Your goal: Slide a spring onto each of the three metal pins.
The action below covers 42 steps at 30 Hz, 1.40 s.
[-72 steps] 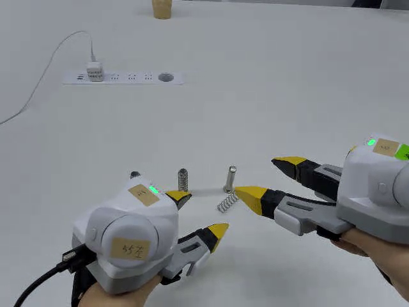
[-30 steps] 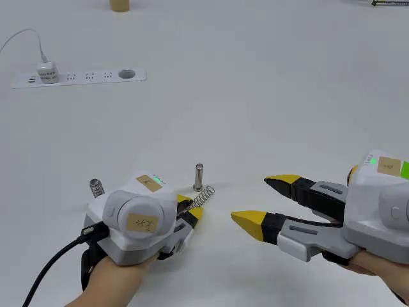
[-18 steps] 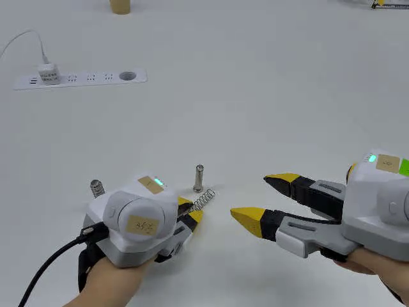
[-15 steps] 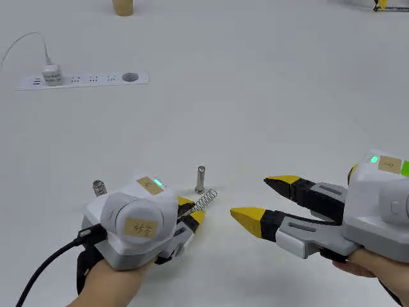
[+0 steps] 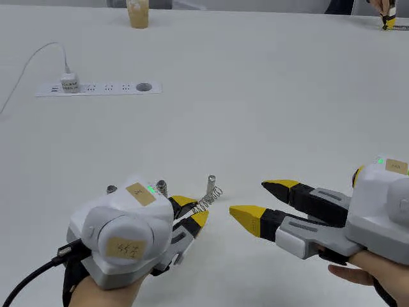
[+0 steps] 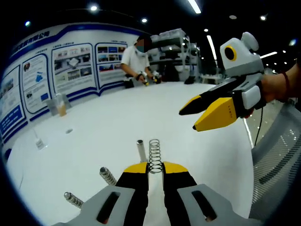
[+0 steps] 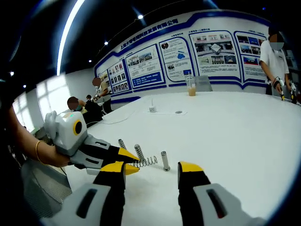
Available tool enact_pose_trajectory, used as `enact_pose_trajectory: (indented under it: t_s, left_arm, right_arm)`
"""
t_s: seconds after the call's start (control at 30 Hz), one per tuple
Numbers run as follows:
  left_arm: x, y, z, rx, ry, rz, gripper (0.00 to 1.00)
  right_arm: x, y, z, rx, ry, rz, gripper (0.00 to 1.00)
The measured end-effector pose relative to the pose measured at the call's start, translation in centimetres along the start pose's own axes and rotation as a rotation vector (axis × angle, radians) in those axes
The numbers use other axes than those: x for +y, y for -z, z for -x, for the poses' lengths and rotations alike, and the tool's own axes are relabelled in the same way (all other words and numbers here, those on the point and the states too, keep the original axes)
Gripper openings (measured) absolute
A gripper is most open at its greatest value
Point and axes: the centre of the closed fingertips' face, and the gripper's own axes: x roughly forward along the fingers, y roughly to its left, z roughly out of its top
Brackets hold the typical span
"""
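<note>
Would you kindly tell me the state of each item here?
left gripper: shut on spring
spring: pinched, not yet on a pin
right gripper: open, empty
bare pin: upright, no spring
middle pin: already sprung
end pin: already sprung
power strip: charger plugged in

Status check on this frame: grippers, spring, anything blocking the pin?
Left gripper shut on spring, tip by the bare pin, not on it. Right gripper open, empty. Other two pins sprung. Nothing in the way.

Showroom-like lab hall: blue-edged display boards (image 7: 211,47) curve across the upper frame, spotlights (image 6: 94,8) dot the ceiling, a power strip (image 5: 99,87) lies upper left on the white table (image 5: 268,96).
</note>
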Motion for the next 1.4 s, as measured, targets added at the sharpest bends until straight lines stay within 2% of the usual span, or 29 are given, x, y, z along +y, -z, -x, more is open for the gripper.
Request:
enact_pose_trajectory:
  t_s: [0.3,0.5,0.67,0.9,1.03,1.4]
  left_arm:
    - [-0.3,-1.8,1.8,-0.092,0.017,0.034,0.1]
    - [-0.1,-2.6,3.1,-0.149,0.009,0.034,0.1]
    - [-0.3,-3.0,3.9,-0.187,0.004,0.036,0.1]
    - [-0.6,-3.9,4.9,-0.239,0.007,0.031,0.1]
    - [-0.7,-4.3,5.0,-0.257,0.007,0.026,0.1]
    - [-0.9,-5.5,5.8,-0.307,0.012,0.014,0.1]
  right_arm:
    - [1.1,-1.6,-0.7,-0.021,-0.063,-0.04,0.43]
    - [2.0,-2.8,-1.2,-0.048,-0.117,-0.104,0.4]
    - [2.9,-3.1,-1.5,-0.043,-0.165,-0.134,0.36]
    - [4.5,-3.5,-1.8,-0.039,-0.237,-0.212,0.33]
    - [5.1,-3.6,-1.9,-0.032,-0.264,-0.234,0.3]
    - [6.2,-4.0,-2.2,-0.04,-0.333,-0.377,0.25]
